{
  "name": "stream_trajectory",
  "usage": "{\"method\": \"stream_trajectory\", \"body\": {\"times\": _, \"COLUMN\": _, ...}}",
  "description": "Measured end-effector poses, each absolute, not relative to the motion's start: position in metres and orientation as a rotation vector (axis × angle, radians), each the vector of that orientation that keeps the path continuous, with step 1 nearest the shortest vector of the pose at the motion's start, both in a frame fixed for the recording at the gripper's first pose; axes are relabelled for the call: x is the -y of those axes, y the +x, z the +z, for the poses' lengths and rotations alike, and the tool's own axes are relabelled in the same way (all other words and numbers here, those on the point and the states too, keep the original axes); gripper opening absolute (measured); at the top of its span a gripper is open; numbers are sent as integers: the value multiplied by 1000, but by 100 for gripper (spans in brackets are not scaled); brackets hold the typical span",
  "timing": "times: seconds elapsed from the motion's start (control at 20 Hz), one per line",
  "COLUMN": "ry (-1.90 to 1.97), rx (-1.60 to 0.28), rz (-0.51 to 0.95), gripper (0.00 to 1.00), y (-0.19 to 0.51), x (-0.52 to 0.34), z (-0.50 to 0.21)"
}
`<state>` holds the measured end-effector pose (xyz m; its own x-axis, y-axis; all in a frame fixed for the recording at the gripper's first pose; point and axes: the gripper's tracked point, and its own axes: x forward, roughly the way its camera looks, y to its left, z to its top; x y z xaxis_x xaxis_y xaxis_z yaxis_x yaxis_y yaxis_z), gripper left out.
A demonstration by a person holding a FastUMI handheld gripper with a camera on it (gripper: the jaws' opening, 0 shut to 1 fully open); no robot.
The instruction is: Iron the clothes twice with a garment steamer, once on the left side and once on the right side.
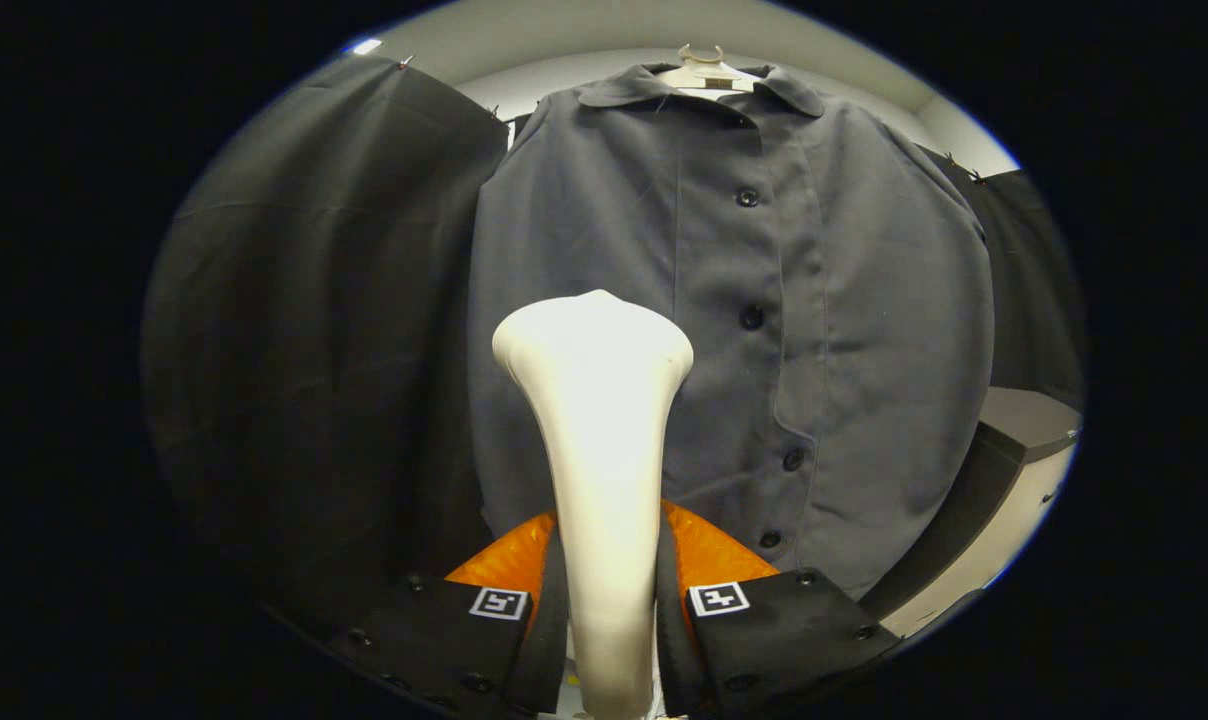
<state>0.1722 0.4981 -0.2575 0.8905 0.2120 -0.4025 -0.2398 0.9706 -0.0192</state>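
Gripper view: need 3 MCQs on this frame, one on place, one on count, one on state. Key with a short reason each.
1. Where is the head of the steamer?
A. in front of the shirt's left panel, beside the button placket
B. on the grey table
C. above the collar

2. How many buttons show on the shirt front?
A. two
B. five
C. eight

3. What is the gripper doing?
A. open, holding nothing
B. shut on the steamer handle
C. shut on the shirt hem

Key:
1 A: the white head stands over the panel left of the placket, below the collar.
2 B: five dark buttons run down the placket.
3 B: both fingers press the white handle from either side.
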Motion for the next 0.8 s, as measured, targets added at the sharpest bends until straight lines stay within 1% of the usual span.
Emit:
{"method": "stream_trajectory", "body": {"times": 0.2, "ry": -66, "rx": -479, "rz": 236, "gripper": 45, "y": 171, "x": -497, "z": -293}}
{"method": "stream_trajectory", "body": {"times": 0.4, "ry": -85, "rx": -523, "rz": 237, "gripper": 45, "y": 170, "x": -497, "z": -313}}
{"method": "stream_trajectory", "body": {"times": 0.8, "ry": -53, "rx": -517, "rz": 263, "gripper": 45, "y": 167, "x": -495, "z": -285}}
